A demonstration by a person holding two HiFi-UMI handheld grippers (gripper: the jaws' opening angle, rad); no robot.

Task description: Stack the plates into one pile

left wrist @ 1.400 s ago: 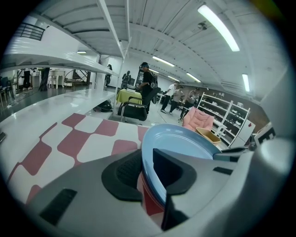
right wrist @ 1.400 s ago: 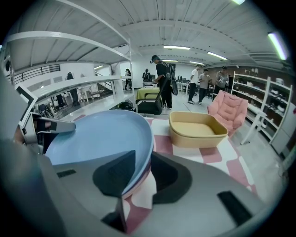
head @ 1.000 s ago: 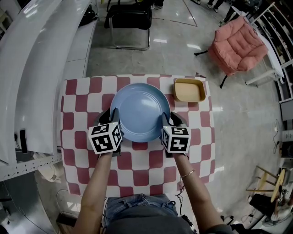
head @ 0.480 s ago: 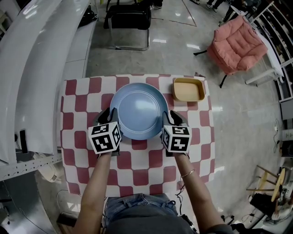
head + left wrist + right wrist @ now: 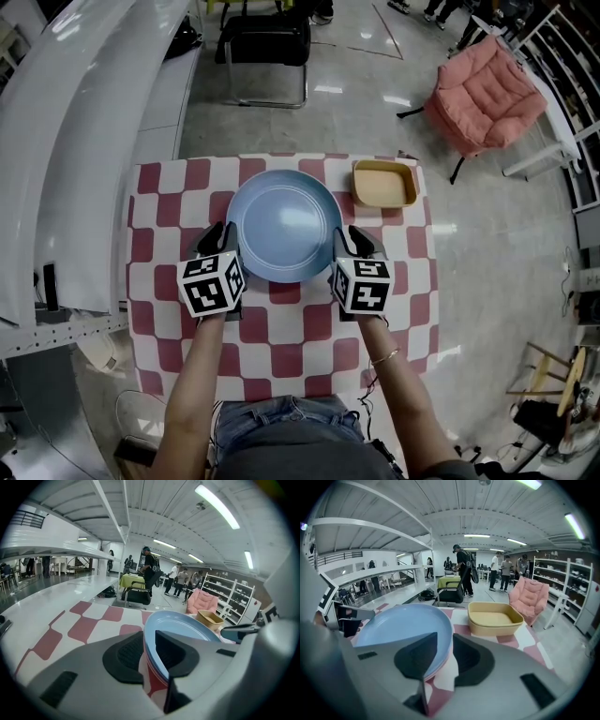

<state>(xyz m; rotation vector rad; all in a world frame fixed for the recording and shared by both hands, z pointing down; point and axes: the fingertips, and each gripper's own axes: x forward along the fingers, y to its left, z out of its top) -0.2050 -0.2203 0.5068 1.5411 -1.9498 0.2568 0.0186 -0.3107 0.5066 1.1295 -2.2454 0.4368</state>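
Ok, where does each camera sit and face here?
Head view: person's head, steeply down on the checked table; forearms, left gripper, right gripper show.
Left gripper view: on the left gripper, across the blue plate; rim between its own jaws, which have just been closing.
Right gripper view: on the right gripper, toward plate and yellow tray; own jaws show.
Shared: both gripper views show the plate.

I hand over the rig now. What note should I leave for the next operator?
Left claw: shut on the blue plate at its left rim; jaws have just been closing.
Right claw: seemingly shut on the right rim.
The blue plate lies on a pink plate, mid checked table.
Done: one pile, as far as visible.
To do: probably release and withdraw.
Yellow tray: empty, apart.
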